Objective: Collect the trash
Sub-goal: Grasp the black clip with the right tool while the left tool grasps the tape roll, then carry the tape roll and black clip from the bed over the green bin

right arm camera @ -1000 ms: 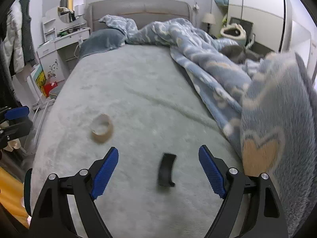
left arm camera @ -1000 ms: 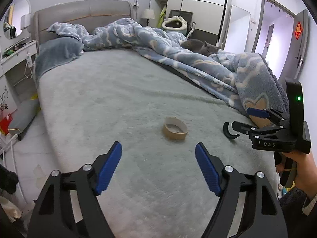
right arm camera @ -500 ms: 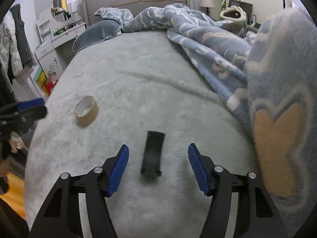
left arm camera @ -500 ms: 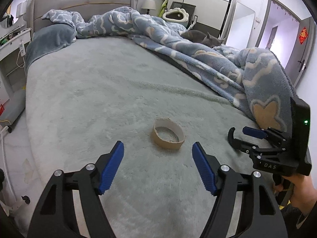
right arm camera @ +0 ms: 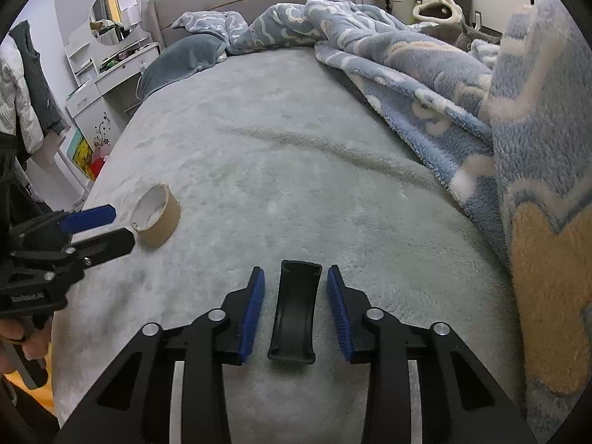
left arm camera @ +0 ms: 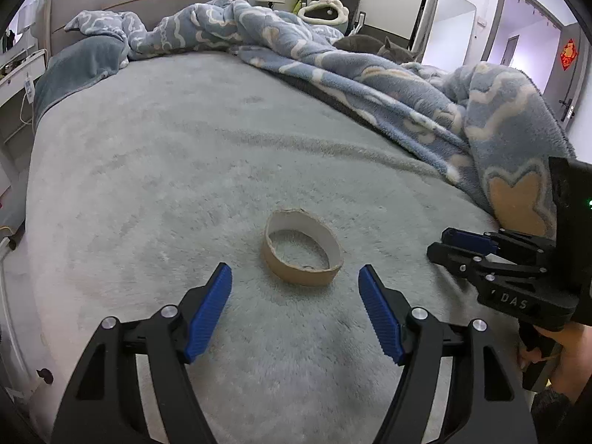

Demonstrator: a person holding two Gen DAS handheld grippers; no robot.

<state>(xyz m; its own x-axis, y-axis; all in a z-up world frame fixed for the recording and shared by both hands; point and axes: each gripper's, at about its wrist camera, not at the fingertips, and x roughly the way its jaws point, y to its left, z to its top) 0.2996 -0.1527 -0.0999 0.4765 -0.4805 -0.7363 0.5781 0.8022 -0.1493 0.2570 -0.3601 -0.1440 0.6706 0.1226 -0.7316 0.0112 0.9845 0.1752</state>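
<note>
A torn brown cardboard tape ring (left arm camera: 299,276) lies on the grey bed cover (left arm camera: 177,170). My left gripper (left arm camera: 294,268) hovers just short of the ring, its blue pads wide apart and clear of it. A curved black plastic piece (right arm camera: 294,310) lies lengthwise between the blue pads of my right gripper (right arm camera: 295,269). Those jaws are closing, with a thin gap left on each side of the piece. The right wrist view also shows the ring (right arm camera: 159,224) to the left, with the left gripper (right arm camera: 122,226) beside it. In the left wrist view, the right gripper (left arm camera: 438,241) is at right.
A rumpled blue fleece blanket (left arm camera: 407,85) is heaped along the right side of the bed, with a grey cat (left arm camera: 373,46) behind it. A white dresser with a round mirror (right arm camera: 100,85) stands left of the bed. A hand (left arm camera: 569,355) holds the right gripper's handle.
Both grippers came down toward the bed. The left one closed in on the cardboard ring and narrowed a little. The right jaws narrowed sharply around the black piece.
</note>
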